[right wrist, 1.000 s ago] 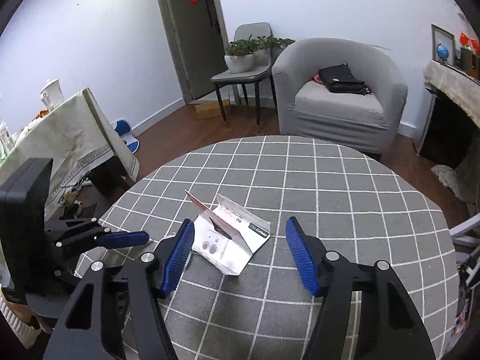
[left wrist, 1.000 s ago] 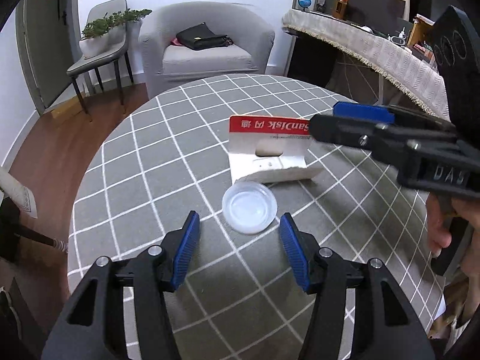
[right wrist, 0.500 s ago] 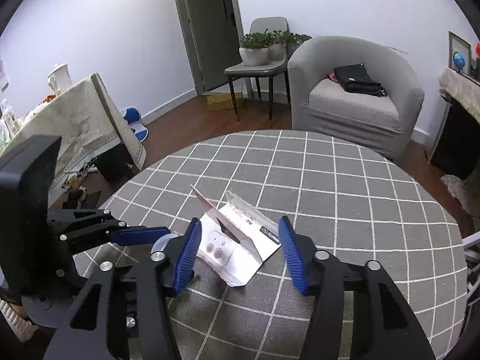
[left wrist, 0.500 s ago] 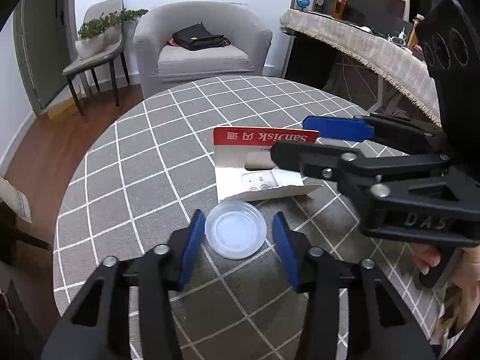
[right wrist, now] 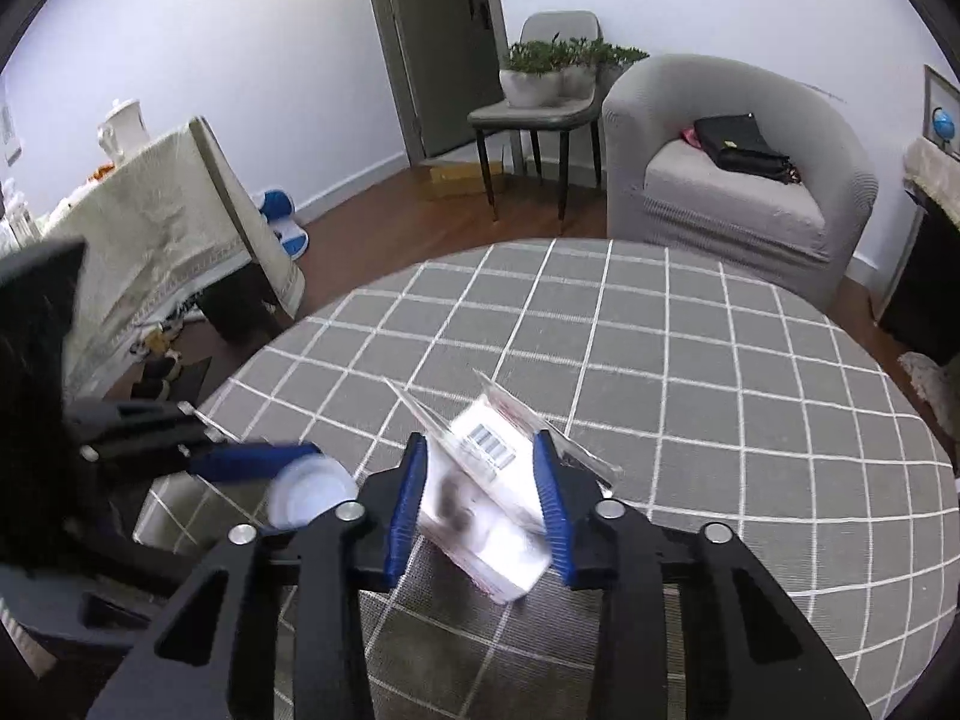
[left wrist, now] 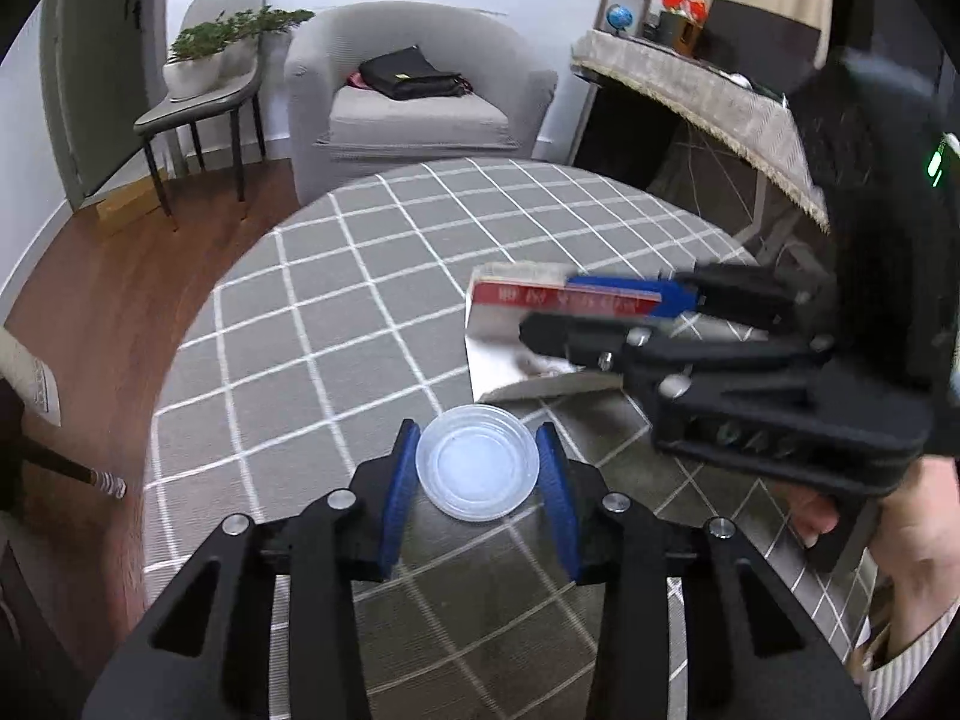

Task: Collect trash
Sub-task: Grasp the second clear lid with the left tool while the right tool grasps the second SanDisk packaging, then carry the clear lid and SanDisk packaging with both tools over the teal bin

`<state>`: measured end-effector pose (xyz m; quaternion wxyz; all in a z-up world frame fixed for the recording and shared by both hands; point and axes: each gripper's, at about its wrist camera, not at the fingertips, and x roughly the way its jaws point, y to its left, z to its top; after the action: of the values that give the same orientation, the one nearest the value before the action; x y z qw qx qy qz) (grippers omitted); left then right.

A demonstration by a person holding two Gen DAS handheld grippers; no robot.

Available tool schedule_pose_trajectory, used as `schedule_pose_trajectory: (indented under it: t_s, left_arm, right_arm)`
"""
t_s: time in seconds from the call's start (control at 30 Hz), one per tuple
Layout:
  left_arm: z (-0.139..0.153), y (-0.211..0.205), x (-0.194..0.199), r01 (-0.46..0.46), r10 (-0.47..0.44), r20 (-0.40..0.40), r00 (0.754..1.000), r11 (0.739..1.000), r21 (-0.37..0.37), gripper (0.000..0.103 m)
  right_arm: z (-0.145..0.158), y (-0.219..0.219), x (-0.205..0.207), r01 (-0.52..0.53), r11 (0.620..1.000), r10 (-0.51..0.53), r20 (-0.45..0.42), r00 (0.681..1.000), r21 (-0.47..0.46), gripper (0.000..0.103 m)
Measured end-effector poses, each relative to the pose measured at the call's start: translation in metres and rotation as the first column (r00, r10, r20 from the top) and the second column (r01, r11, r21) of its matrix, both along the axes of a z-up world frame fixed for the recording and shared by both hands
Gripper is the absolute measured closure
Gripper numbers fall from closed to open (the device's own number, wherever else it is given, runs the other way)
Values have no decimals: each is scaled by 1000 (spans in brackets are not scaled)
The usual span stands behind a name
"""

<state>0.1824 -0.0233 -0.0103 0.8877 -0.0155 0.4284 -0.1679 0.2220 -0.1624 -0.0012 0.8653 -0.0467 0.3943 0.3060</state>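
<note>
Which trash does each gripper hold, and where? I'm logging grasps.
Left gripper: clear plastic lid, clamped across its rim. Right gripper: opened card package, clamped across its sides.

The right claw has just been closing and its blue pads press both sides of the opened card package, which tilts above the grey checked bench. Left of the package, the left claw holds the clear plastic lid just beside it.
</note>
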Motion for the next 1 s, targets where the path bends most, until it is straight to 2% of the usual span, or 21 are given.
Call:
schedule_pose_trajectory:
  t_s: [0.07,0.13,0.3,0.57,0.83,1.0]
  left_arm:
    - [4,4,-2,-5,5,8,1000,1000,-11,61]
    - [6,5,-4,-4,4,12,1000,1000,-11,61]
    - [8,10,-9,-2,2,15,1000,1000,-5,61]
    - [23,31,-32,-53,55,45,997,998,-44,61]
    - [37,55,-69,-127,130,62,990,990,-61,61]
    - [41,66,-90,-167,170,75,983,985,-46,61]
  right_arm:
    - [0,2,0,-3,1000,3,2,1000,-2,78]
    - [-1,5,-2,-15,1000,15,-7,1000,-6,91]
    - [1,5,-5,8,1000,-8,-15,1000,10,101]
    - [12,0,-27,55,998,-55,1,998,43,102]
    - [30,9,-74,42,997,-44,39,998,65,102]
    - [38,24,-100,17,998,-21,55,998,64,102]
